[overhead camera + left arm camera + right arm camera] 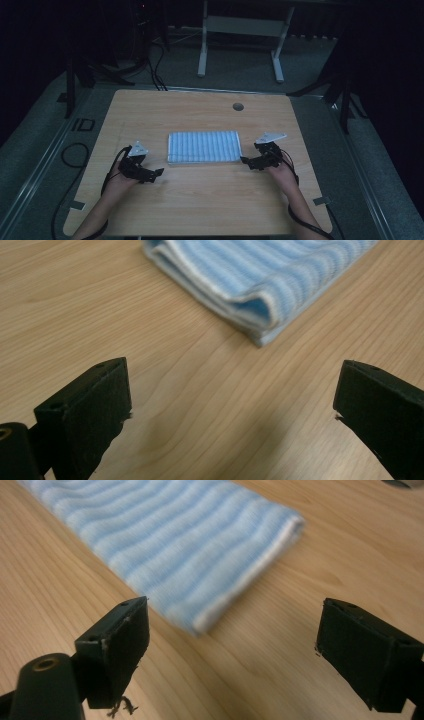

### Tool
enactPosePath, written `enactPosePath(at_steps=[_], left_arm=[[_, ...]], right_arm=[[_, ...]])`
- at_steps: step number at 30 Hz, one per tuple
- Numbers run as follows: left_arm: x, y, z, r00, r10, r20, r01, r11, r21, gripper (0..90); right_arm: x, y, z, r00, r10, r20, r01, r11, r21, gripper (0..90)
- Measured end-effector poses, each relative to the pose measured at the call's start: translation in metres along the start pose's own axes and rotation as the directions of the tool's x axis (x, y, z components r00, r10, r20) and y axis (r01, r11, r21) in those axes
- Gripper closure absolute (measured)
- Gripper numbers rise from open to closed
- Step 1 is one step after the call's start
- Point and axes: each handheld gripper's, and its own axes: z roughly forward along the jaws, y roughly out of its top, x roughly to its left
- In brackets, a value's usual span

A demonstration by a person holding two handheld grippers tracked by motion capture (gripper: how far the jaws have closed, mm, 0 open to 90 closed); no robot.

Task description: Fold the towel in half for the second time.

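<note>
A folded cloth (204, 147) with blue and white stripes lies flat in the middle of the wooden table (200, 200). My left gripper (156, 173) rests low by the cloth's near left corner, jaws wide apart and empty. In the left gripper view that folded corner (260, 295) sits just beyond the gripper (230, 405), apart from the pads. My right gripper (246, 162) is at the cloth's near right corner, open as well. The right gripper view has the cloth's end (200, 570) reaching toward the gap of the gripper (230, 640), untouched by either jaw.
A round cable hole (238, 106) sits in the table near its far edge. A white desk frame (240, 35) stands on the floor beyond. Black cables (75, 150) trail off the table's left side. Bare wood surrounds the cloth.
</note>
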Motion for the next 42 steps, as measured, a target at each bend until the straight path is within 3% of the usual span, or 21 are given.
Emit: enactPosePath(at_steps=[5, 12, 17, 22, 28, 31, 39, 42], left_arm=[[0.010, -0.012, -0.007, 0.9986, -0.052, -0.007, 0.052, 0.9986, 0.003, 1.9], [0.020, -0.026, -0.019, 0.9925, -0.102, -0.066, 0.101, 0.9946, -0.025, 1.9], [0.026, -0.035, -0.025, 0.9895, -0.109, -0.096, 0.108, 0.9941, -0.015, 1.9], [0.032, -0.044, -0.031, 0.9826, -0.138, -0.124, 0.137, 0.9904, -0.020, 1.9], [0.034, -0.050, -0.041, 0.9780, -0.170, -0.121, 0.163, 0.9846, -0.061, 1.9], [0.037, -0.054, -0.045, 0.9739, -0.184, -0.132, 0.178, 0.9823, -0.057, 1.9], [0.034, -0.061, -0.050, 0.9711, -0.186, -0.150, 0.179, 0.9823, -0.055, 1.9], [0.034, -0.062, -0.052, 0.9699, -0.193, -0.149, 0.187, 0.9810, -0.052, 1.9]], right_arm=[[-0.012, -0.014, -0.009, 0.9987, 0.039, 0.032, -0.039, 0.999, -0.002, 13.3], [-0.028, -0.036, -0.025, 0.9916, 0.099, 0.084, -0.098, 0.995, -0.015, 13.8], [-0.037, -0.047, -0.037, 0.9843, 0.130, 0.120, -0.127, 0.992, -0.026, 13.8], [-0.044, -0.060, -0.047, 0.9698, 0.170, 0.175, -0.166, 0.985, -0.036, 13.7], [-0.052, -0.074, -0.064, 0.9513, 0.220, 0.216, -0.210, 0.975, -0.067, 13.7], [-0.056, -0.081, -0.072, 0.9397, 0.250, 0.234, -0.236, 0.968, -0.085, 13.8], [-0.063, -0.097, -0.085, 0.9193, 0.294, 0.261, -0.278, 0.956, -0.097, 13.7], [-0.065, -0.103, -0.091, 0.9075, 0.319, 0.274, -0.297, 0.948, -0.117, 13.7]])
